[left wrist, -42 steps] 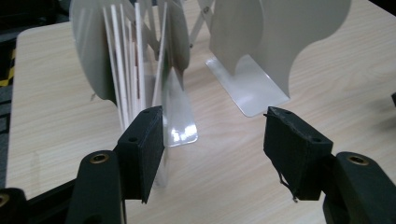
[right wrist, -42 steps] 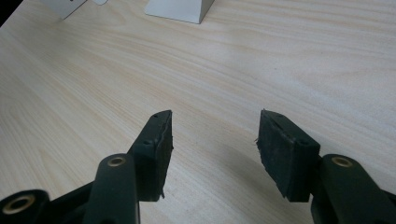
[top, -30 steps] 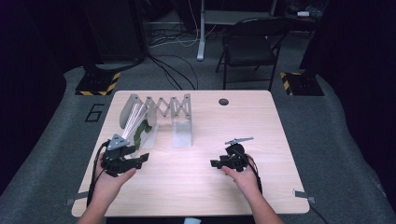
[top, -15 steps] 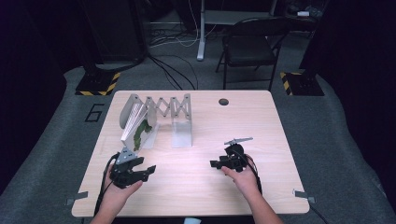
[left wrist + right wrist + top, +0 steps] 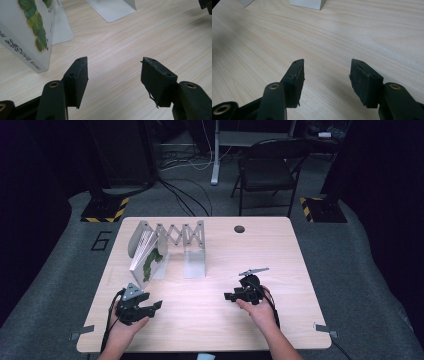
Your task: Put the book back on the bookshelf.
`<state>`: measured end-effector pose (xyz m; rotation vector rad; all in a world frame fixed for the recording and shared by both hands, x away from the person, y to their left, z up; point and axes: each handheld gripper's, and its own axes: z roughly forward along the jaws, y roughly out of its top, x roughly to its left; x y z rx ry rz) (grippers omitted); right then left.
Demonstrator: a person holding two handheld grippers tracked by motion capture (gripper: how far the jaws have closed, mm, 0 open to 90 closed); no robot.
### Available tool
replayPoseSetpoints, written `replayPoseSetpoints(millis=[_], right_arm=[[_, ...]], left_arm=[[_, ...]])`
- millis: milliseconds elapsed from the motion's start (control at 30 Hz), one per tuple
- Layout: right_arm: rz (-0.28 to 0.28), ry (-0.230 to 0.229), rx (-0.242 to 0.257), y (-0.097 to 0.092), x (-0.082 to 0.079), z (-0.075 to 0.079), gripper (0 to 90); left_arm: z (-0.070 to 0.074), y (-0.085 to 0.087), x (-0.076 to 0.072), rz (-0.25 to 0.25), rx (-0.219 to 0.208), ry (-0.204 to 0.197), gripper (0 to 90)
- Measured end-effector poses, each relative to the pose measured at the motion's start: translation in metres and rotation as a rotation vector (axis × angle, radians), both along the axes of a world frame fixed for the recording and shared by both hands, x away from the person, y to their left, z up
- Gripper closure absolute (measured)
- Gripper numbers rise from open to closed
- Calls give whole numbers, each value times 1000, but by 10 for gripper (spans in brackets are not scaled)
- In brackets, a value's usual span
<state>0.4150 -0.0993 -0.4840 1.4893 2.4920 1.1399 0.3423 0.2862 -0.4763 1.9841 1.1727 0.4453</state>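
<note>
High view: a table (image 5: 210,320) with a pale wood top sits on a grey floor. The wood has thin, wavy lines running along it and looks smooth. Near the back left of the table stands a grey rack (image 5: 177,237) with a zigzag middle that folds like a fan, and flat, thin plates that stand up from it. A white book (image 5: 148,260) leans in the rack at its left end, tilted over. A green caterpillar picture is on the cover. A small dark round hole (image 5: 239,229) is in the table top, to the right of the rack near the back edge. A black folding chair (image 5: 267,167) stands on the floor behind the table.

The left gripper (image 5: 150,308) is black and blocky, held in the left hand (image 5: 125,327) in front of the rack, near the table's front edge. In the left gripper view its two flat, rough pads are spread wide apart, with nothing between them but bare wood. The book's bottom corner (image 5: 32,45) is just ahead and to the side of them.

The right gripper (image 5: 231,296) is in the right hand (image 5: 257,310), well to the right of the rack. In the right gripper view its jaws are also wide apart and hold nothing.
</note>
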Motion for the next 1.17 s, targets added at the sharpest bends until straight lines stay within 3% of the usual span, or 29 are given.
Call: replayPoseSetpoints(millis=[200,367,700,933,1167], right_arm=[[6,-11,-10,1,1,-2,452],[2,1,-14,1,1,-3,452],[1,9,-21,3,0,-5,452],[-12,15,-31,1,1,-7,448],[-13,-1,-31,0,1,-7,446]], left_arm=[[-10,1,1,14,9,22,386],[-15,2,3,4,48,25,386],[-22,3,6,16,55,30,387],[-22,-1,5,-11,80,-1,387],[-20,1,4,-5,83,9,388]])
